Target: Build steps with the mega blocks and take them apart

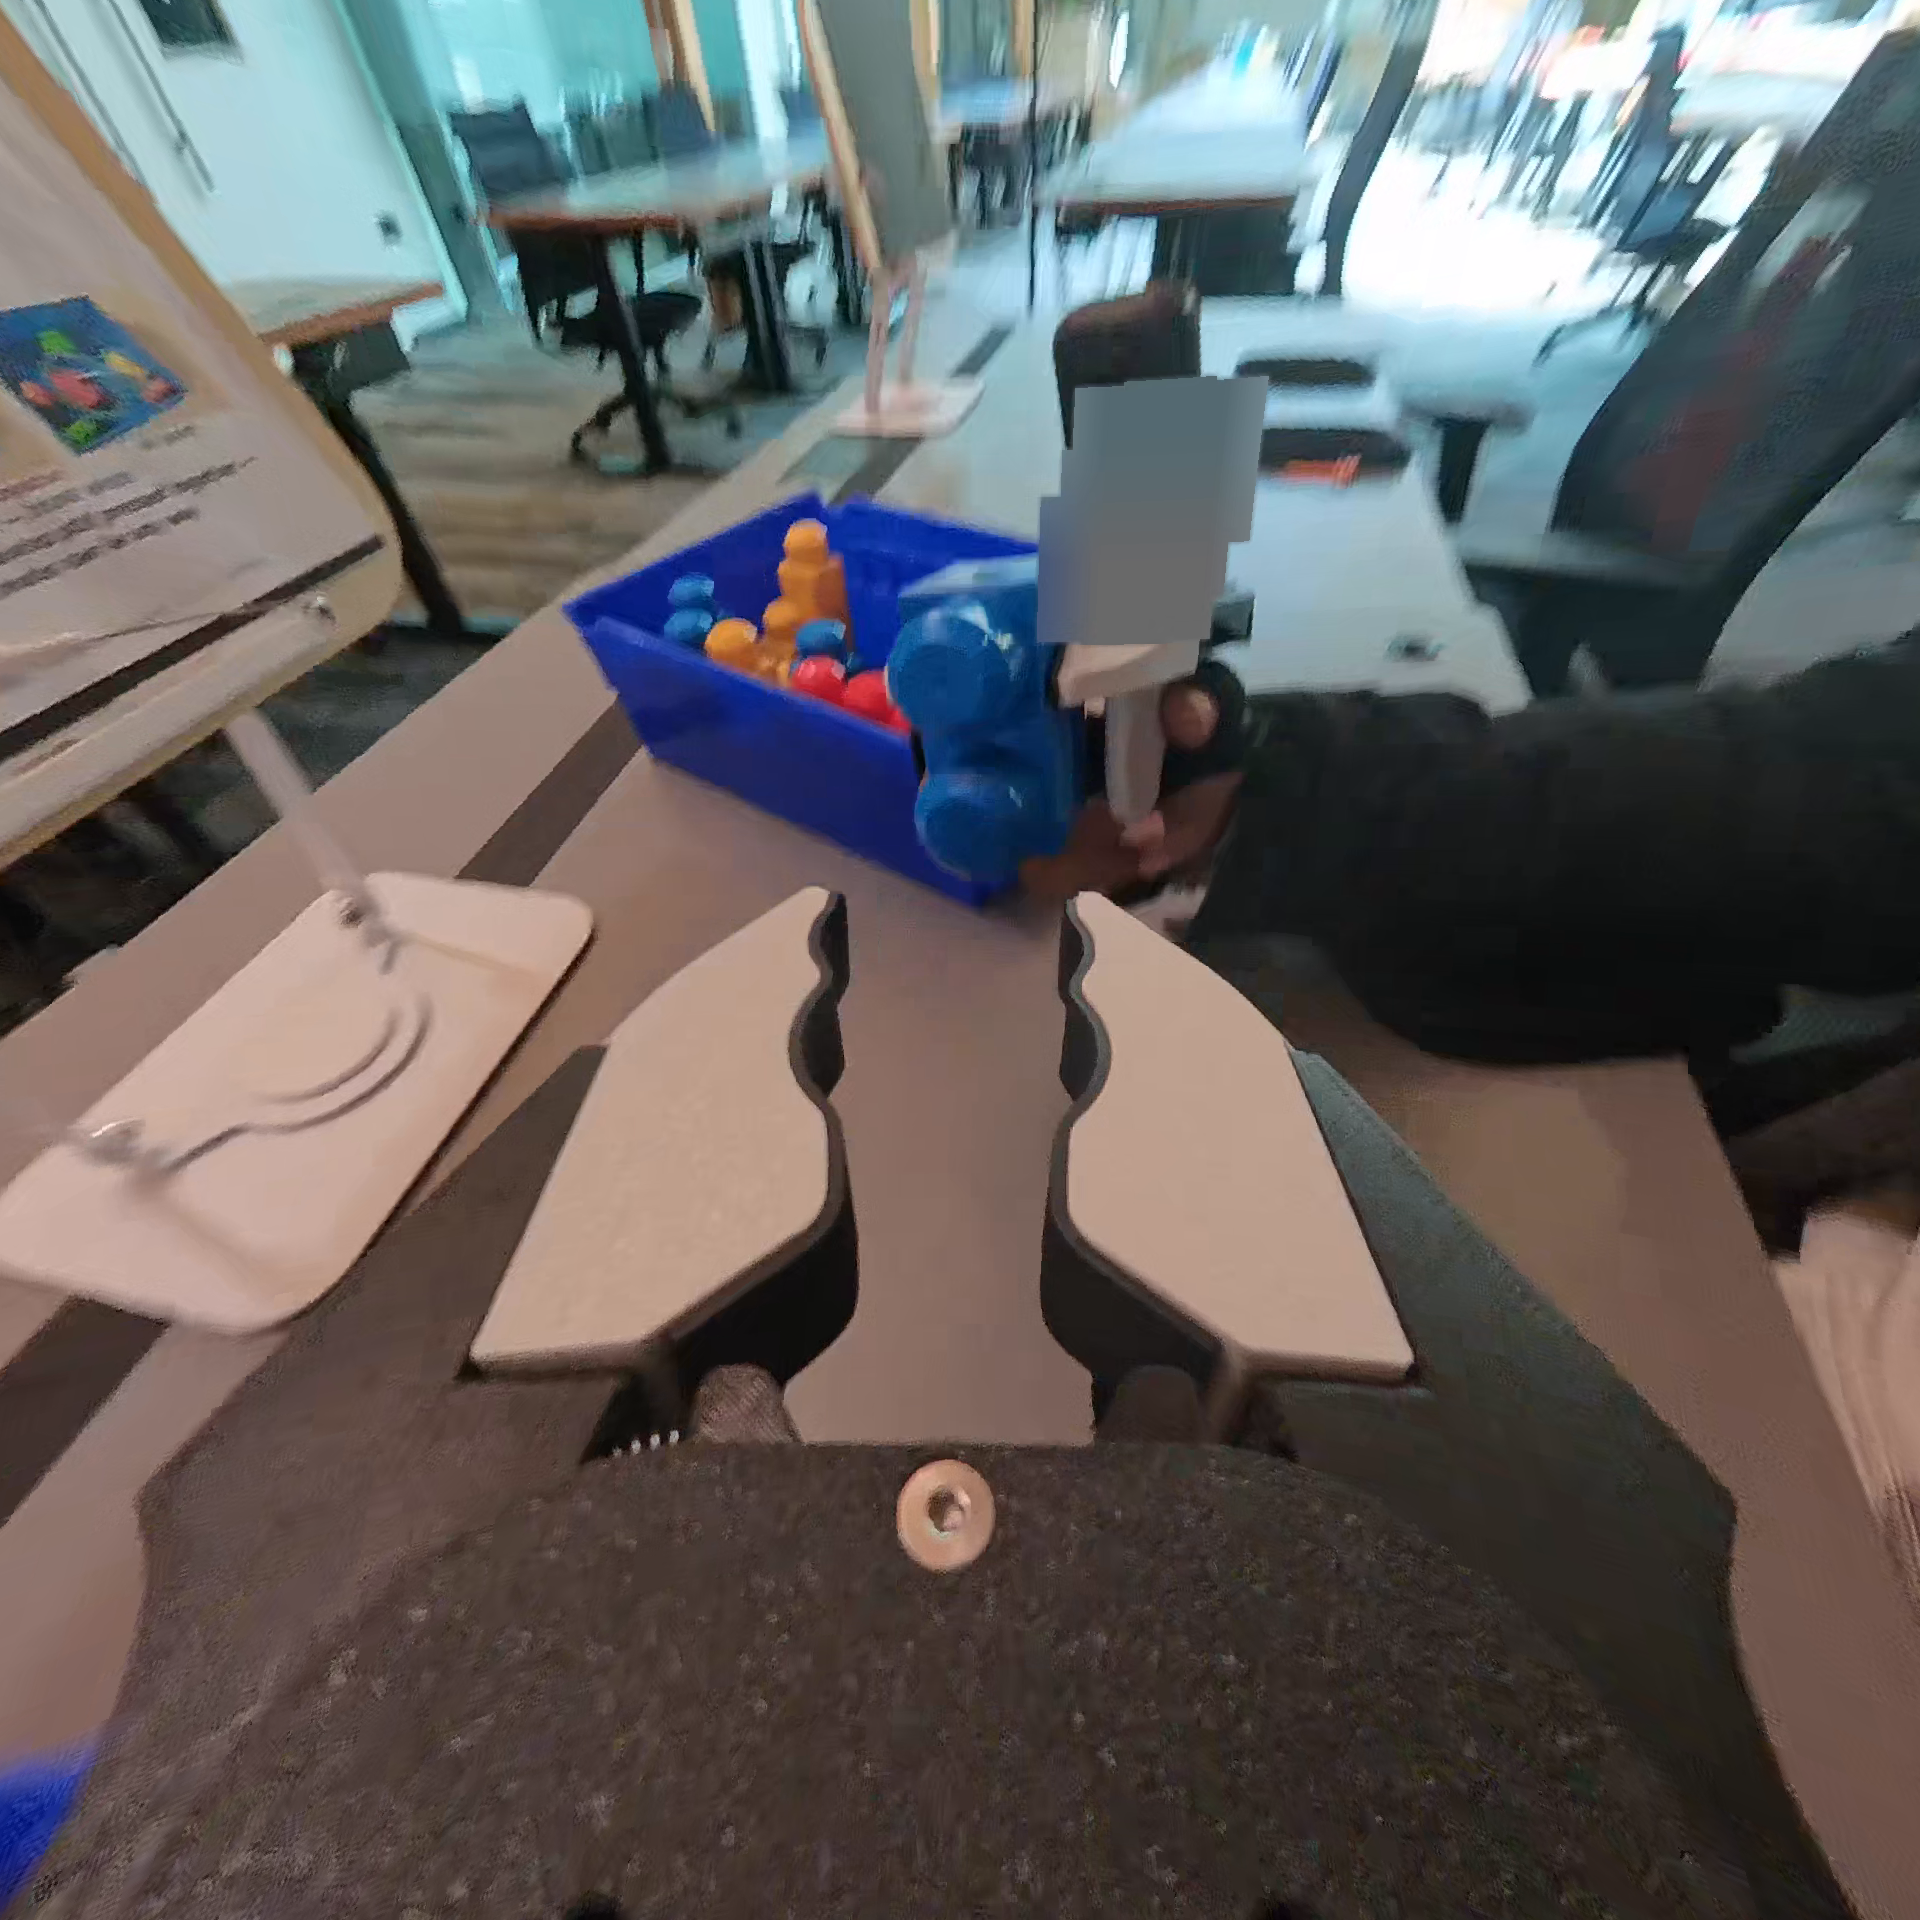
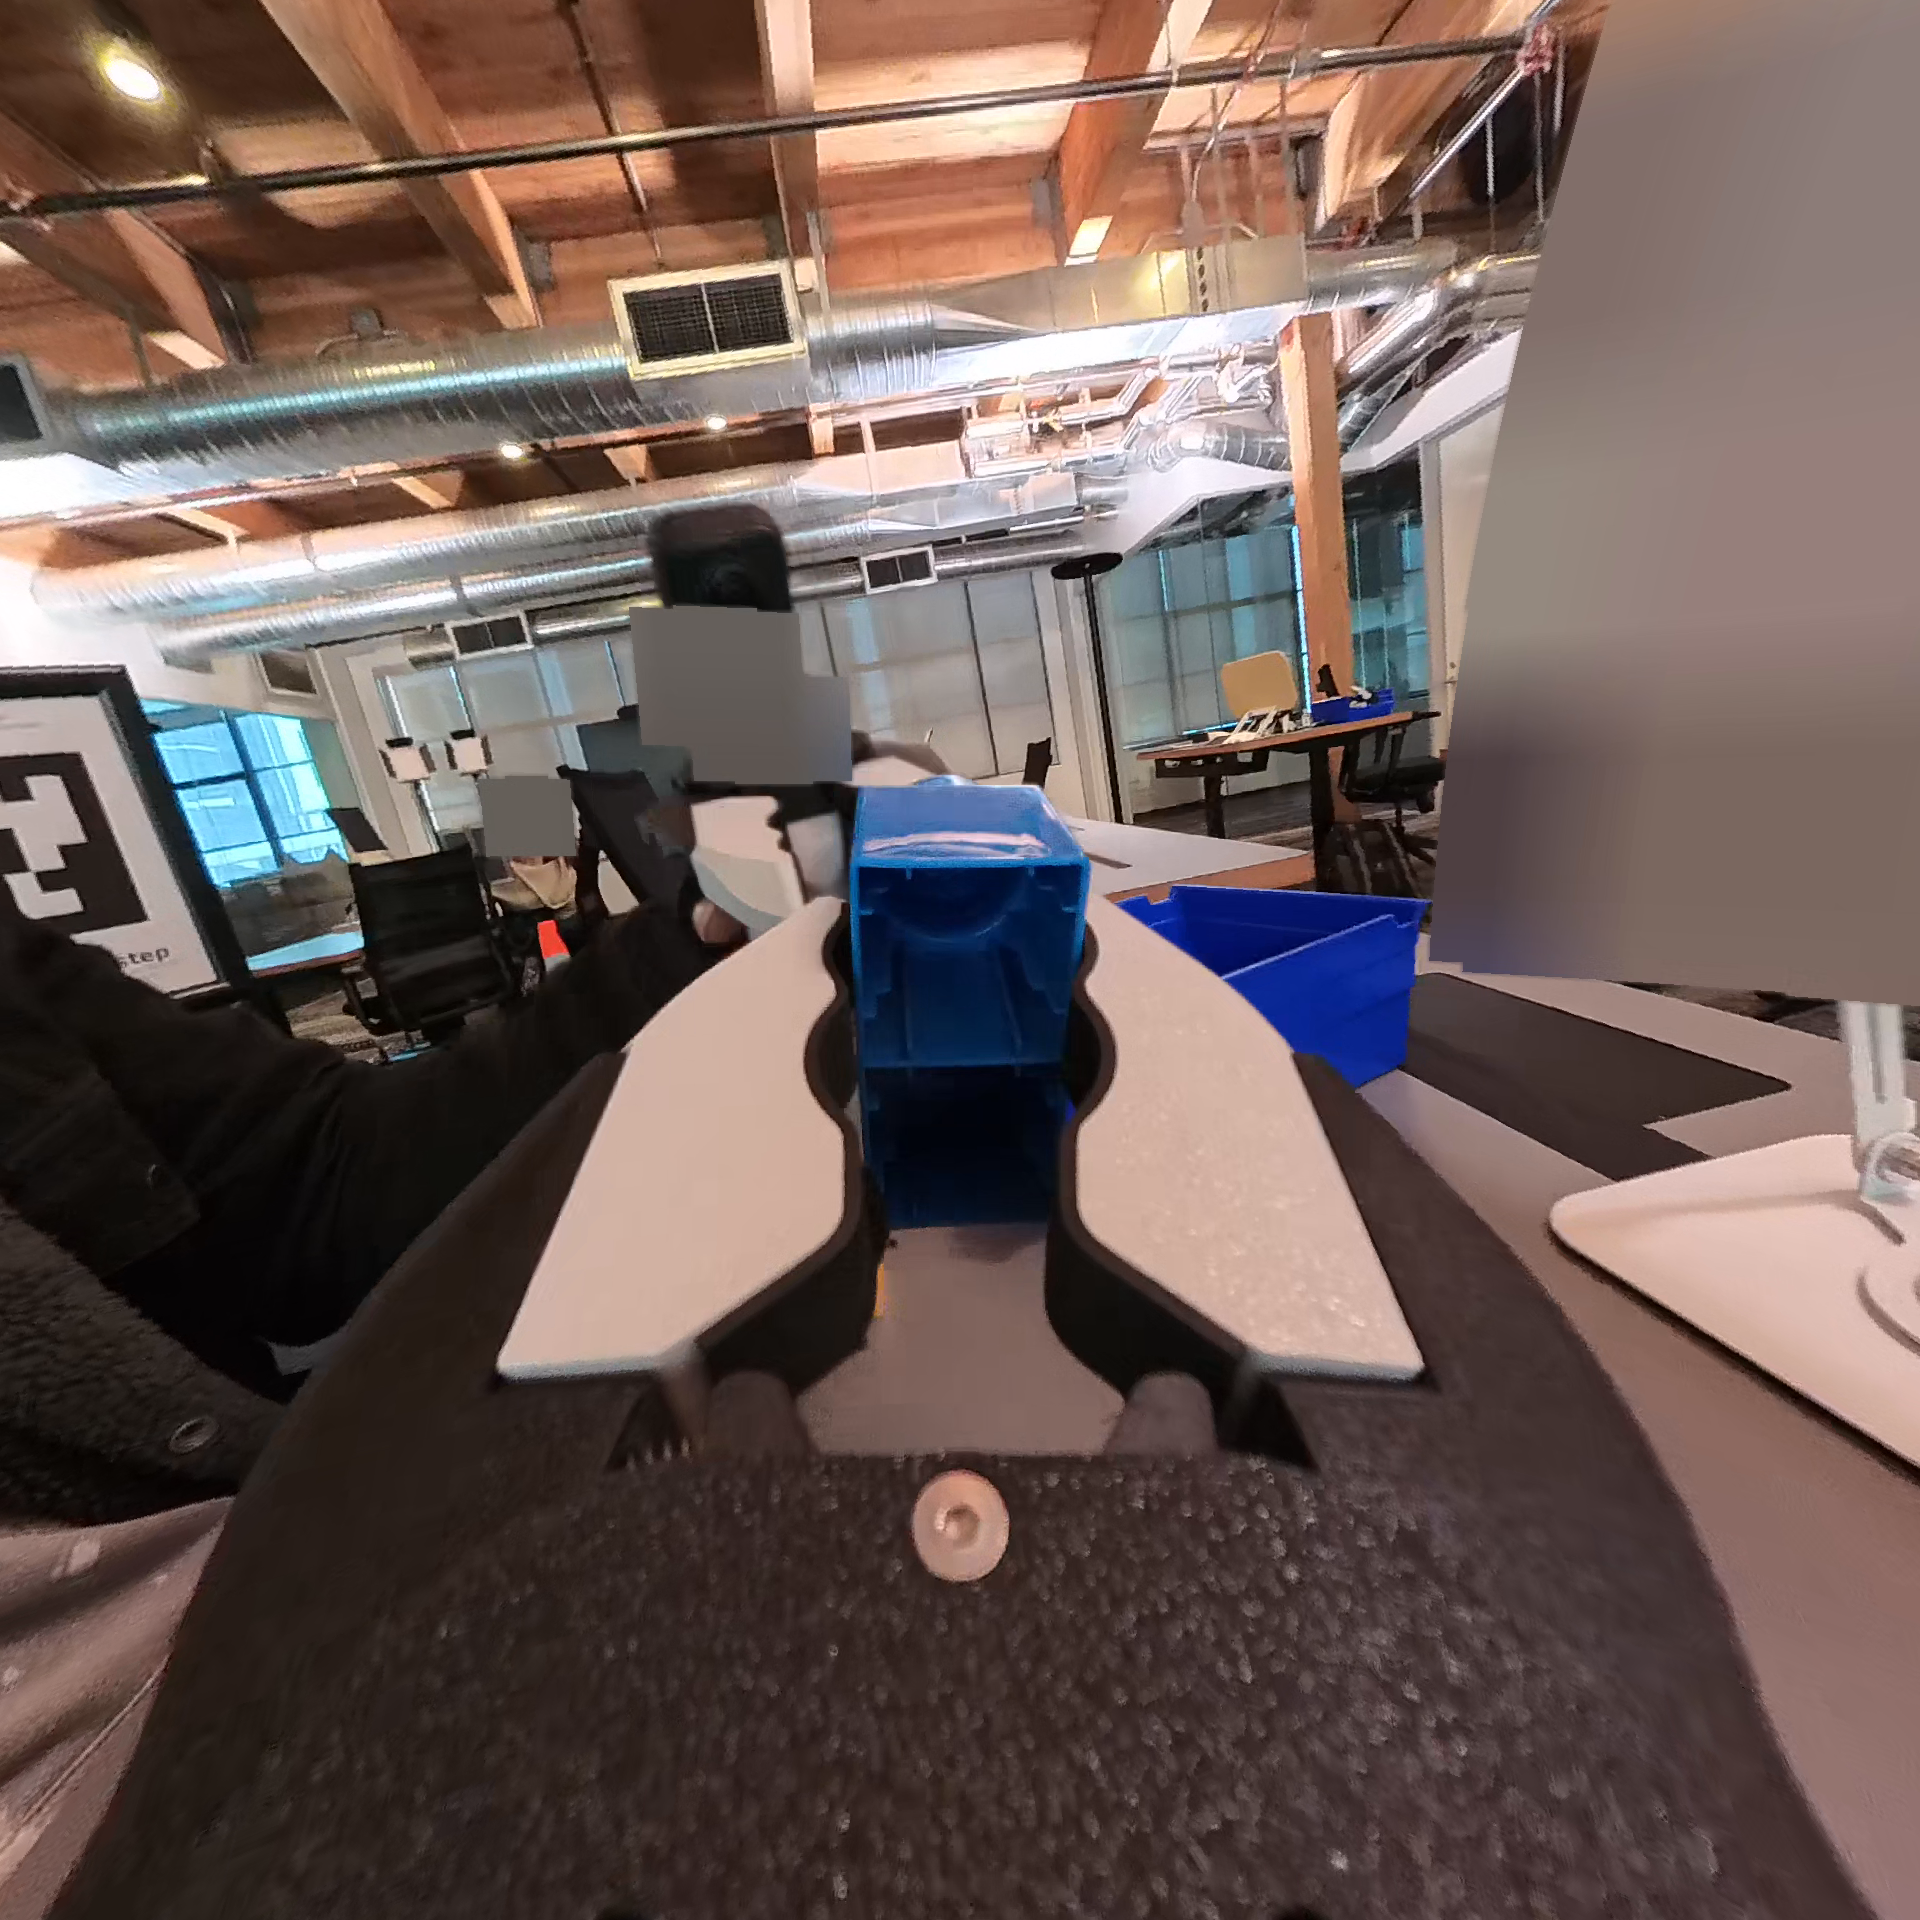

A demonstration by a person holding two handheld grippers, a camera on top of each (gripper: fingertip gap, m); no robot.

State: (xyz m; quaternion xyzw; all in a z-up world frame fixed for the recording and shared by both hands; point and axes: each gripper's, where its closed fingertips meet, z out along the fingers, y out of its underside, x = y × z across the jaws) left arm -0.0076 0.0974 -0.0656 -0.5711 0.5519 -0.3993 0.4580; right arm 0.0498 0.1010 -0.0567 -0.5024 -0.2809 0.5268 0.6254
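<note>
Right claw (image 2: 961,997) clamping blue block (image 2: 961,997), long axis running along fingers; left claw (image 1: 945,977) gaping empty, facing block's studs, bin (image 1: 769,738) beyond.

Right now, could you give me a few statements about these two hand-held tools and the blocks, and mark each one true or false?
1. The right tool grips a blue plastic mega block. True.
2. The left tool also holds a block. False: its fingers are apart, with nothing between them.
3. The blue plastic bin holds orange, red and blue blocks. True.
4. The bin sits on the floor. False: it rests on the grey table.
5. The held block shows its hollow underside in the right wrist view. True.
</note>
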